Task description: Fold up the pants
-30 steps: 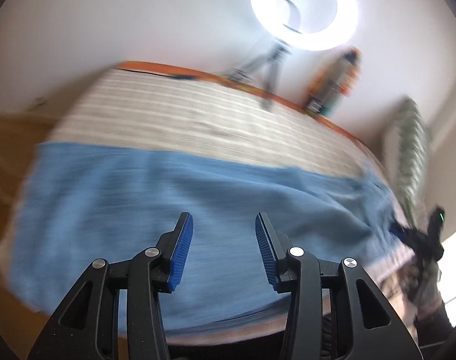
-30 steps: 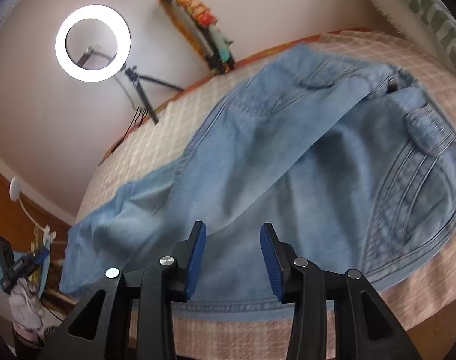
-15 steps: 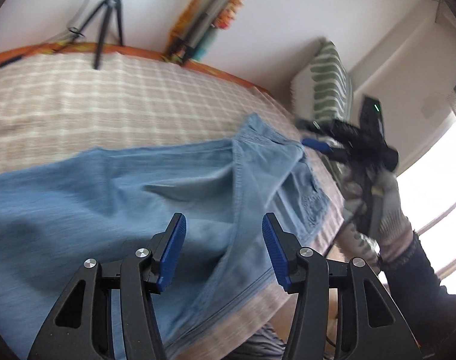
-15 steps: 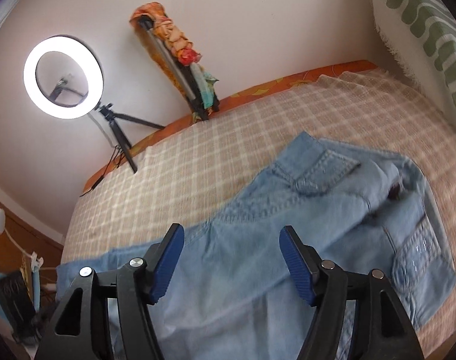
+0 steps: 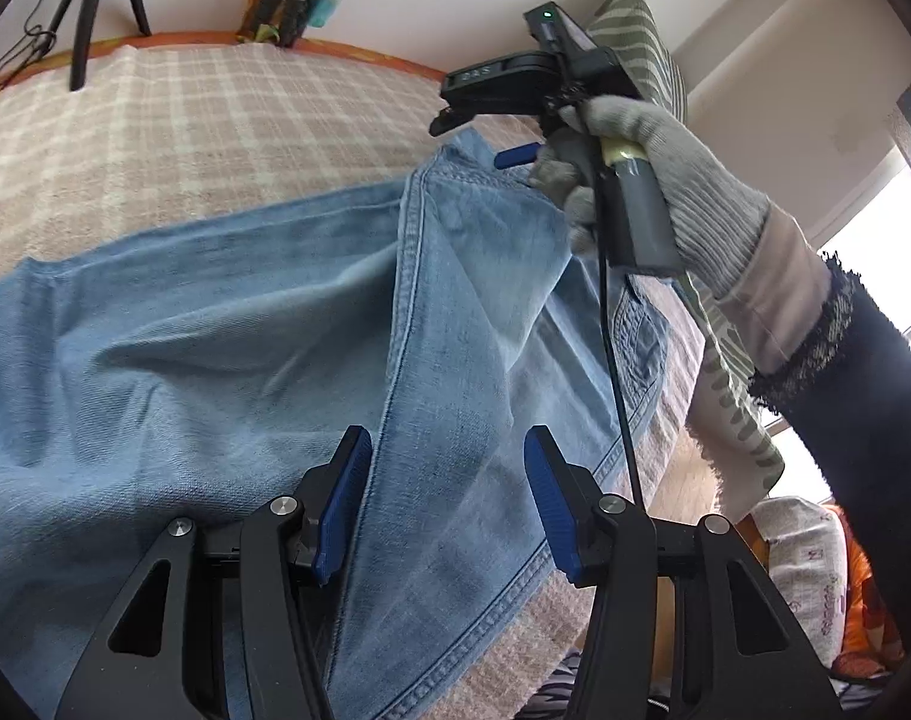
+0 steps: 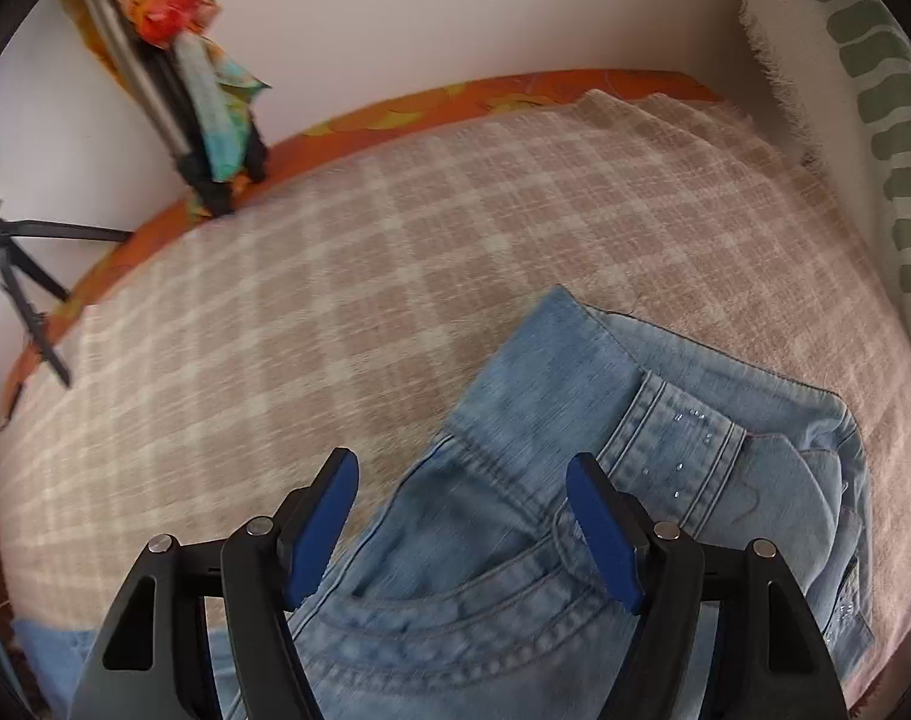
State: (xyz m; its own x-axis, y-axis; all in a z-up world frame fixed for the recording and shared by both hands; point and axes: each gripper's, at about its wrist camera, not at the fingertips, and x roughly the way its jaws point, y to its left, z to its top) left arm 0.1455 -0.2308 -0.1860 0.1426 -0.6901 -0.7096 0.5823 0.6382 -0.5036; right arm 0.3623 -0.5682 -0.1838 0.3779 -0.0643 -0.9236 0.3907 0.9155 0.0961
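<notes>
On bed: jeans (image 5: 227, 348) spread flat over checked blanket (image 6: 395, 252), waistband toward pillow (image 6: 875, 78).
Left gripper (image 5: 446, 495): jaws apart above leg seam, nothing clamped.
Right gripper (image 6: 461, 525): jaws just widened, released, poised over waistband pocket.
</notes>
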